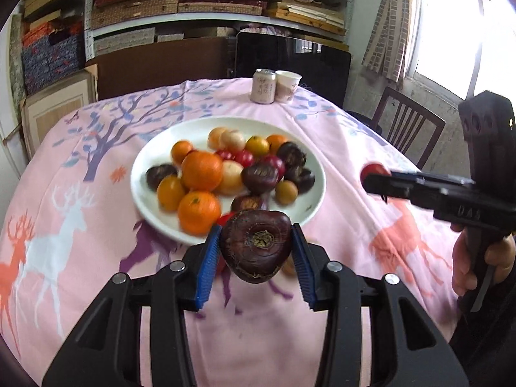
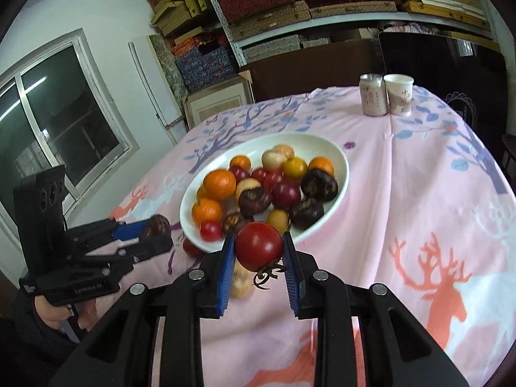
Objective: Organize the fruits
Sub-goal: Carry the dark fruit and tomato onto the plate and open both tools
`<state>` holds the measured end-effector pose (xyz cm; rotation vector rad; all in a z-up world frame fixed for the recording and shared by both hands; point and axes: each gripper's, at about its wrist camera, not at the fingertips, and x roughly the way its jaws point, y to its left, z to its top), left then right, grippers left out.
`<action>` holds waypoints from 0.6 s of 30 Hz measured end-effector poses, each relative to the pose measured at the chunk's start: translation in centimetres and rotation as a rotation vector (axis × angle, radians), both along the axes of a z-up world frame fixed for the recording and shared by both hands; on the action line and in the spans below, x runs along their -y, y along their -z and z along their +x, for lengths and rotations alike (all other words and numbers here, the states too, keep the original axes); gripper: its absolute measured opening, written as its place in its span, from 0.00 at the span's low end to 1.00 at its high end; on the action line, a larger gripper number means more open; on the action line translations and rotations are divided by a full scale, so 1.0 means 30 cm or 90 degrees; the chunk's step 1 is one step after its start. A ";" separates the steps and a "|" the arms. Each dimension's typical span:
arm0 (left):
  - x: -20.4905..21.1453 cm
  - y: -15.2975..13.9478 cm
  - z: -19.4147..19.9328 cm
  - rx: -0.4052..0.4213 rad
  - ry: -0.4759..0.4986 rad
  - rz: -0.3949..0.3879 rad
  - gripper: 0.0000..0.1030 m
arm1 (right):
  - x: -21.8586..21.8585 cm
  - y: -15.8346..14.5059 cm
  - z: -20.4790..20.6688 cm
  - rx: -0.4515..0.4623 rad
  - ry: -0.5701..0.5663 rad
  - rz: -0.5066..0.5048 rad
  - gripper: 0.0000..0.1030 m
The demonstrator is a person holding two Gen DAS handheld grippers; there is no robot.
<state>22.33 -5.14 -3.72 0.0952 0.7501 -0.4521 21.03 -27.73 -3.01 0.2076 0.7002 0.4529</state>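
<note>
Here the left hand-held gripper (image 1: 256, 246) is clamped on a dark purple water chestnut (image 1: 255, 245), its 2 blue pads pressing the chestnut's sides and holding it clear of the pink deer-print tabletop (image 1: 80, 258). Just ahead of that hand-held gripper sits the white plate (image 1: 145, 200), heaped with oranges, small red tomatoes, pale round fruits and more dark chestnuts. Beyond the plate, at the tabletop's far edge, a can (image 1: 263, 85) and a paper cup (image 1: 288, 86) stand touching side by side. To the right, the right hand-held gripper (image 2: 258, 248) is narrowed onto a red tomato (image 2: 259, 245), gripping it between both pads with the stem end turned downward, above the cloth and just short of the plate's near rim. In the right wrist view, a small pale fruit (image 2: 241, 282) lies on the tabletop under that hand-held gripper's left finger, blurred.
</note>
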 end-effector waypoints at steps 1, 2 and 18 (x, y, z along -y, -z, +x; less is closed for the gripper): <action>0.026 -0.004 0.023 0.003 0.006 0.001 0.41 | -0.001 -0.020 0.029 0.012 0.003 0.000 0.28; 0.050 -0.004 0.048 0.006 0.010 0.002 0.41 | -0.005 -0.032 0.062 0.018 0.006 -0.001 0.28; 0.036 0.058 0.187 0.045 -0.061 -0.012 0.76 | -0.057 0.059 0.287 0.044 0.046 -0.001 0.65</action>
